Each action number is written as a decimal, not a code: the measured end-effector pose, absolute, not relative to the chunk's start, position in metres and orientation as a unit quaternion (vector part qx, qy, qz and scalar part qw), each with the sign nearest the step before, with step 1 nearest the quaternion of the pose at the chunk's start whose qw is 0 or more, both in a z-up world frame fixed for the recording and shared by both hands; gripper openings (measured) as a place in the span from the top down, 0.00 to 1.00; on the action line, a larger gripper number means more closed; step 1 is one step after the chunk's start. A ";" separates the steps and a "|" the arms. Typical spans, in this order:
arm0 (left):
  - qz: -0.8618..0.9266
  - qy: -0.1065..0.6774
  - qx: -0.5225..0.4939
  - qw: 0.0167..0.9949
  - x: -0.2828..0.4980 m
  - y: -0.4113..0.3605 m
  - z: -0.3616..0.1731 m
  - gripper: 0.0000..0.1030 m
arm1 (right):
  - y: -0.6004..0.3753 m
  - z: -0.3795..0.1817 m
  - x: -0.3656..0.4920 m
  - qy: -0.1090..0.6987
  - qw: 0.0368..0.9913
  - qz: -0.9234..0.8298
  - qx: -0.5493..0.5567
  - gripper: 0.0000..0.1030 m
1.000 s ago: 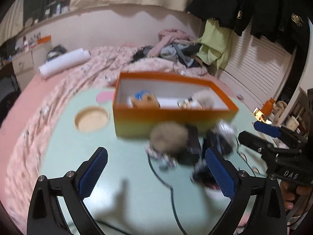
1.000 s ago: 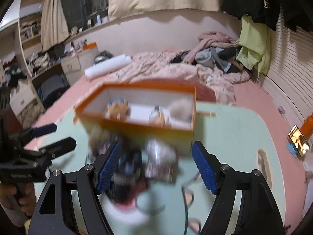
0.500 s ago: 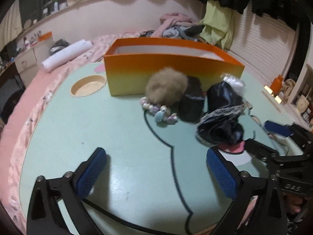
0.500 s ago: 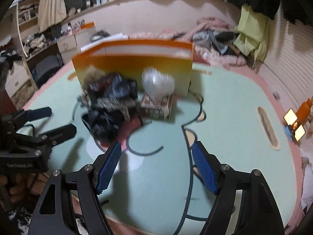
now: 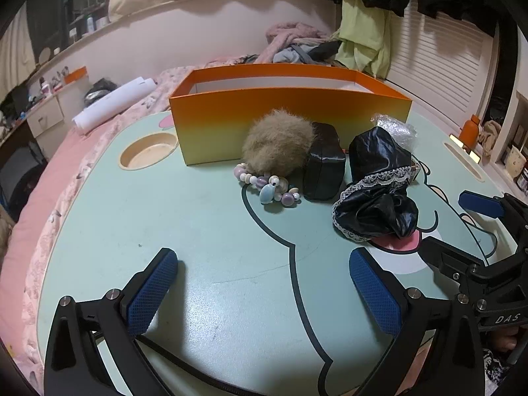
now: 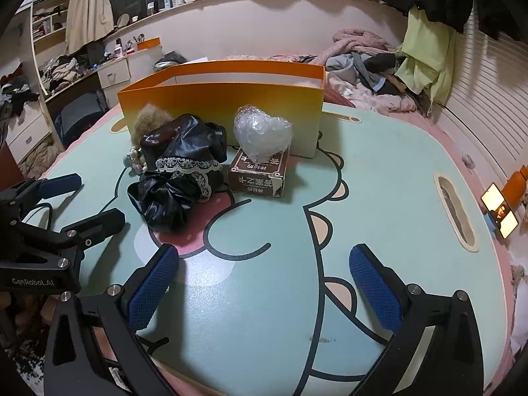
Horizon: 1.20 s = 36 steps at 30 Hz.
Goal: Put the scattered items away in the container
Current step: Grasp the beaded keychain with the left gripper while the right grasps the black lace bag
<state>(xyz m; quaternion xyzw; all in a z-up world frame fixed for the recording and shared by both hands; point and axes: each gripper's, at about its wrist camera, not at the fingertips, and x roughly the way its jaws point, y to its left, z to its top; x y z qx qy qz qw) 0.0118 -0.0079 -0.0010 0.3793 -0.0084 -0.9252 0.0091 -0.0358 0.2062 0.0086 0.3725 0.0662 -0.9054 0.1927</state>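
Observation:
An orange box stands on the green table. In front of it lie a tan fur ball, a bead bracelet, a small black box, a black lace-trimmed cloth, a bubble-wrapped heart and a brown carton under the heart. My left gripper is open and empty, low over the table short of the items. My right gripper is open and empty, near the table's front. Each gripper shows in the other's view.
The table has a round cup recess at the left and a slot at the right. A pink bed with a paper roll and a clothes pile lies behind.
Both grippers have dropped low and pulled back from the box; its inside no longer shows. The items on the table have not moved.

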 end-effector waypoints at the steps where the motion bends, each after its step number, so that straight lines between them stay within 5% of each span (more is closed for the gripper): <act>1: -0.925 -0.008 0.379 0.009 0.012 -0.008 -0.001 0.00 | 0.206 0.009 -0.036 0.066 0.193 -0.905 0.372 0.00; 12: -0.924 0.026 0.381 0.003 -0.004 -0.024 0.018 0.01 | 0.206 0.008 -0.035 0.066 0.193 -0.905 0.373 0.00; 16: -0.925 0.003 0.381 0.008 -0.017 -0.019 0.024 0.08 | 0.206 0.008 -0.035 0.066 0.193 -0.905 0.373 0.00; 22: -0.908 -0.005 0.419 -0.011 -0.049 -0.010 0.018 0.27 | 0.206 0.008 -0.035 0.066 0.193 -0.905 0.373 0.00; 27: -0.905 0.001 0.425 -0.027 -0.054 -0.007 0.017 0.85 | 0.206 0.009 -0.035 0.066 0.193 -0.906 0.372 0.00; 36: -0.929 0.013 0.366 -0.050 0.004 -0.016 0.034 0.86 | 0.208 0.013 -0.035 0.049 0.207 -0.903 0.374 0.00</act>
